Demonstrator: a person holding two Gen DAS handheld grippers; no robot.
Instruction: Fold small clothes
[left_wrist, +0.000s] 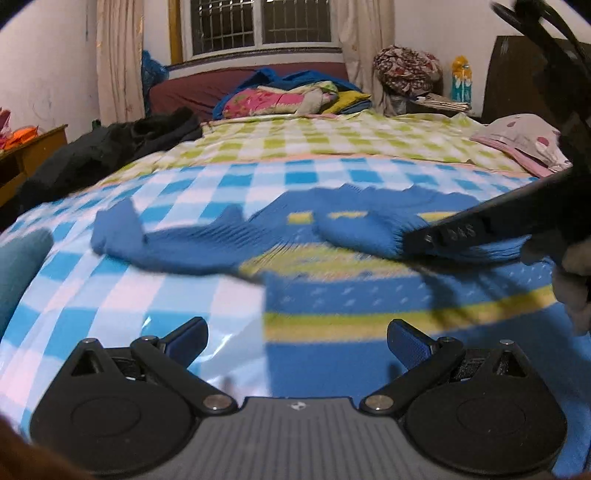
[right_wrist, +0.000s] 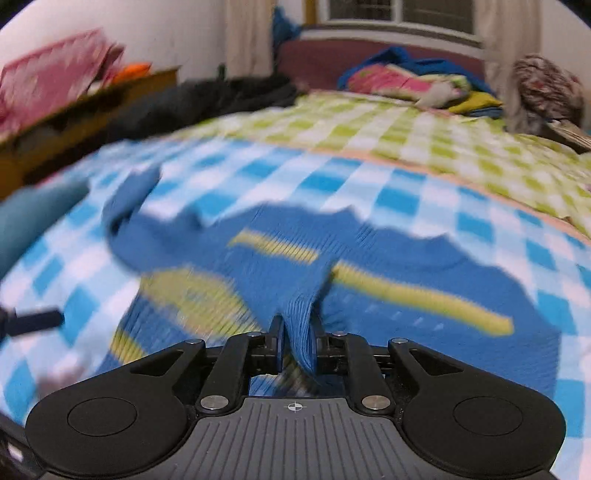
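A small blue knit sweater with yellow stripes lies on the checked bedsheet; it also fills the right wrist view. My left gripper is open and empty, just above the sweater's near edge. My right gripper is shut on a ribbed blue sleeve and holds it up over the body. In the left wrist view the right gripper comes in from the right with the sleeve pinched in it. The other sleeve lies spread at the left.
A dark garment lies at the bed's left edge. A pile of bright bedding sits at the far end. A pink and white cloth lies at the right. A wooden cabinet stands left of the bed.
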